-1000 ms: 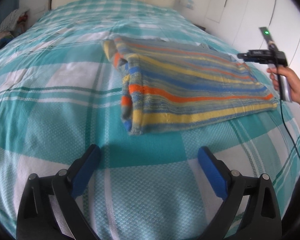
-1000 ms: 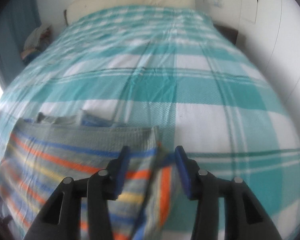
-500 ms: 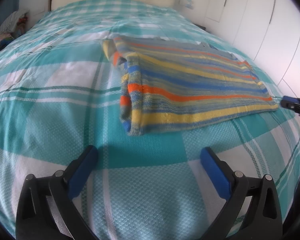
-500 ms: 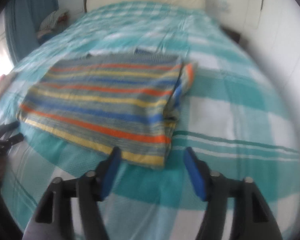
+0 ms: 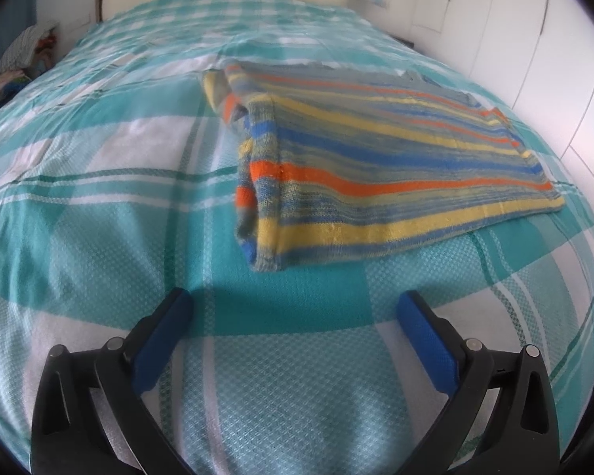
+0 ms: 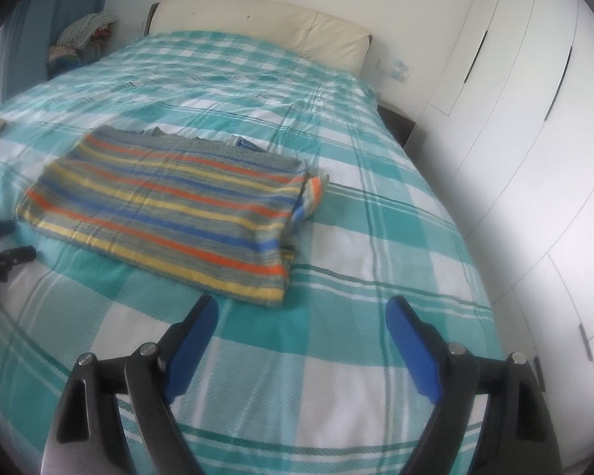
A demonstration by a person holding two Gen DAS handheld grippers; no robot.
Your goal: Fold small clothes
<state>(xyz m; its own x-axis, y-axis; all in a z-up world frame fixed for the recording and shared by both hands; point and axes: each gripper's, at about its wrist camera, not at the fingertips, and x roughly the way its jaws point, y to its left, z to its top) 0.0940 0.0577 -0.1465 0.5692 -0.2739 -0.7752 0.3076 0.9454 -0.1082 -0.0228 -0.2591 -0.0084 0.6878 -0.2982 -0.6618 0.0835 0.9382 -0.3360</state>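
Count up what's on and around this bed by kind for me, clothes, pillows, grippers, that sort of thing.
Striped sweaters: 1, lying folded on the checked bedspread
Pillows: 1
Heaps of clothes beside the bed: 1
Grippers: 2, the left gripper and the right gripper, both empty
Total: 5

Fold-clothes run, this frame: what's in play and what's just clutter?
In play:
striped sweater, folded flat on the checked bedspread
left gripper, jaws open, empty
right gripper, jaws opening, empty

Clutter:
clothes pile beside the bed
cream headboard
white wardrobe
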